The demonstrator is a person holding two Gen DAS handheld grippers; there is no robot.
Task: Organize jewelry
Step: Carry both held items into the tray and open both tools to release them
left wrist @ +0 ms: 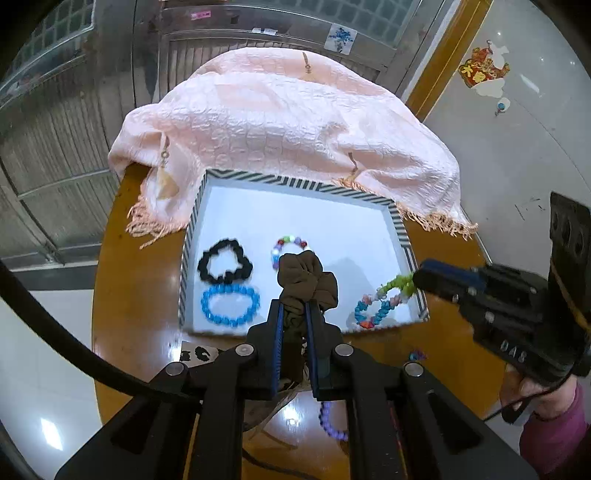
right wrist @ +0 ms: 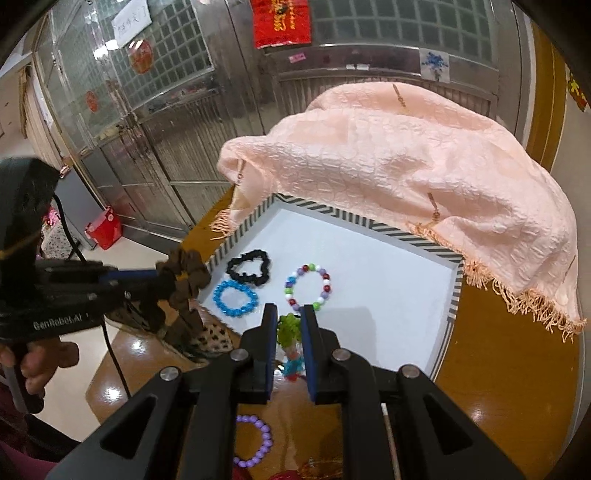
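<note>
You are working at a glossy brown table (left wrist: 140, 295) with a pink fringed cloth (right wrist: 424, 166) draping its far edge. Behind it, metal-framed glass-block doors (right wrist: 177, 48) are standing, a red banner (right wrist: 280, 22) hanging on them. Pale floor tiles (left wrist: 44, 369) are reflecting light.

Counter (left wrist: 122, 295): glossy varnished wood, glare spots. Shawl (left wrist: 280, 122): pink crinkled cloth, fringed edge. Tray (left wrist: 332, 221): smooth matt white floor. Brown scrunchie (left wrist: 306, 280): soft matt fabric. Blue bracelet (left wrist: 229, 304): shiny translucent beads.
</note>
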